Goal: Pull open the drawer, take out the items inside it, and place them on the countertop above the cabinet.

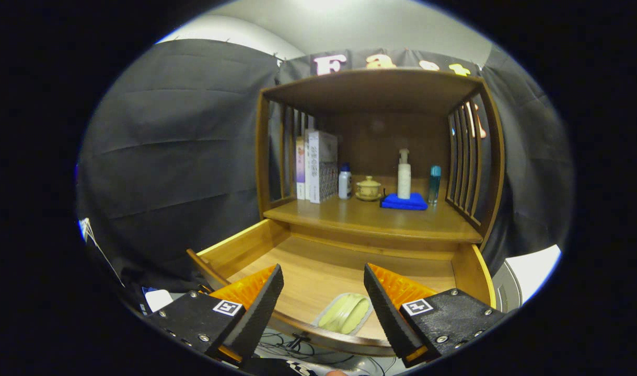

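The wooden cabinet's drawer (245,245) stands pulled out toward me, its curved front edge low between my fingers. Inside it, near the front, lies a pale green packet in clear wrap (345,312). My gripper (323,279) hovers open above the drawer's front, fingers wide apart, the packet just below and between the tips, nothing touching them. The countertop (370,219) lies beyond the drawer, under the cabinet's roof.
On the countertop stand boxes and books (318,167) at the left, a small white bottle (344,181), a lidded cup on a saucer (369,188), a pump bottle (404,175) on a blue cloth (404,202), and a teal bottle (435,184). Slatted sides flank the countertop; cables lie below the drawer.
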